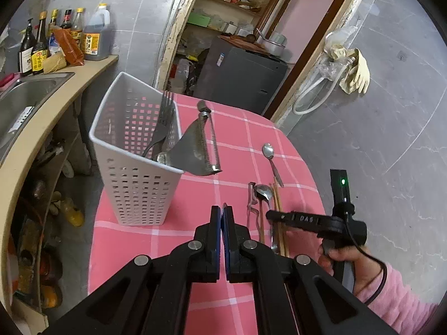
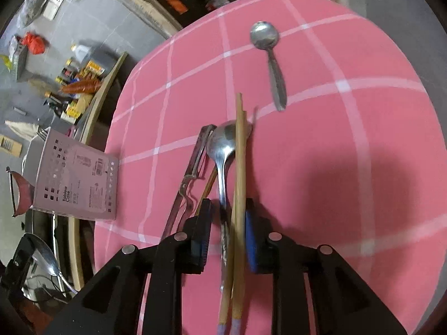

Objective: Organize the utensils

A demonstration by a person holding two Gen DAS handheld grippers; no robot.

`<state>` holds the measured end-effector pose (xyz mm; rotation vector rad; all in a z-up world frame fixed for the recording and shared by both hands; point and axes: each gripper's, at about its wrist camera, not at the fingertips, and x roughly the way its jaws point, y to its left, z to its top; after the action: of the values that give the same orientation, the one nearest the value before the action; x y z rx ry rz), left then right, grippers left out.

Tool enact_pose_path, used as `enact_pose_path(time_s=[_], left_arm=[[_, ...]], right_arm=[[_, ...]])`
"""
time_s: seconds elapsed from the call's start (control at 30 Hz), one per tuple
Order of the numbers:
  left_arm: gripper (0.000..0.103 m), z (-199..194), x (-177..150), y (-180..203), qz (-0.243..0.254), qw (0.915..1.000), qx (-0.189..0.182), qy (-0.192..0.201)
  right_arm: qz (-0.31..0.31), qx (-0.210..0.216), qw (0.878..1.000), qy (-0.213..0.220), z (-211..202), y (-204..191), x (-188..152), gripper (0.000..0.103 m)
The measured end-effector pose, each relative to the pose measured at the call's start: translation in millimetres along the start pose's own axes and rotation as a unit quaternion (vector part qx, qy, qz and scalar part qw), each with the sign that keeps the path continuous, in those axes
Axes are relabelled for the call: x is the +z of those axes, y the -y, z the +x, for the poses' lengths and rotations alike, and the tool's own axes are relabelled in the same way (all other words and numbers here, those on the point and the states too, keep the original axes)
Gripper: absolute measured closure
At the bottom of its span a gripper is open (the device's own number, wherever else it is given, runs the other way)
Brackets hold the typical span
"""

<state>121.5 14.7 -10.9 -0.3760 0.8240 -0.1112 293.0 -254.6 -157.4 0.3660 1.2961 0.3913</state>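
A white perforated plastic utensil basket (image 1: 134, 162) stands upright on the pink cloth with white check lines (image 1: 237, 145) that covers the table. Inside it lean a grey metal fork (image 1: 162, 122), tines up, and a flat, worn steel grater with a toothed edge (image 1: 198, 145) that juts over the basket's rim.

On the cloth to the right, a small steel teaspoon (image 2: 268, 58) lies alone. Nearer lies a cluster: a thin metal peeler (image 2: 192, 167), a larger steel spoon (image 2: 223, 150) and a pair of pale wooden chopsticks (image 2: 239, 167) resting partly across that spoon's bowl.

Behind the table are grey tiled walls, a beige counter with a steel sink (image 1: 25, 95) and a row of dark sauce bottles (image 1: 39, 47), an open doorway and yellow rubber gloves (image 1: 357, 72) hanging from a pipe.

The left gripper (image 1: 223, 209) hovers above the cloth beside the basket, its blue pads pressed together with nothing between them. The right gripper (image 2: 227, 212) is low over the cluster, its jaws apart, straddling the chopsticks and the spoon handle; contact cannot be told. The person's hand in a pink sleeve (image 1: 352, 265) grips its handle.
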Motion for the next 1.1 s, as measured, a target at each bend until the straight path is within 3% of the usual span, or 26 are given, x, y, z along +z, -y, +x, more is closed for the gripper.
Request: enact_pose_path(time_s=[0.03, 0.1, 0.37, 0.6, 0.83, 1.1], left_arm=[[0.101, -1, -1, -1, -0.002, 1.0, 0.002, 0.0], [0.101, -1, -1, -3, -0.007, 1.0, 0.005, 0.0], [0.101, 1, -3, 6, -0.008, 1.0, 0.004, -0.003], [0.101, -2, -5, 11, -0.004, 1.0, -0.001, -0.001], [0.101, -28, 23, 19, 0.019, 0.9994, -0.004, 0.027], [0.101, -84, 81, 18, 0.064, 0.9934, 0.021, 0.093]], right_arm=[[0.007, 0.006, 1.0, -0.002, 0, 5, 0, 0.093], [0.028, 0.041, 0.999, -0.001, 0, 15, -2, 0.098], [0.057, 0.091, 0.994, 0.029, -19, 23, -23, 0.098], [0.053, 0.122, 0.987, 0.095, -69, 21, -37, 0.098], [-0.009, 0.16, 0.97, 0.183, -137, -26, -17, 0.098], [-0.095, 0.213, 0.931, 0.282, -187, -121, 19, 0.098]])
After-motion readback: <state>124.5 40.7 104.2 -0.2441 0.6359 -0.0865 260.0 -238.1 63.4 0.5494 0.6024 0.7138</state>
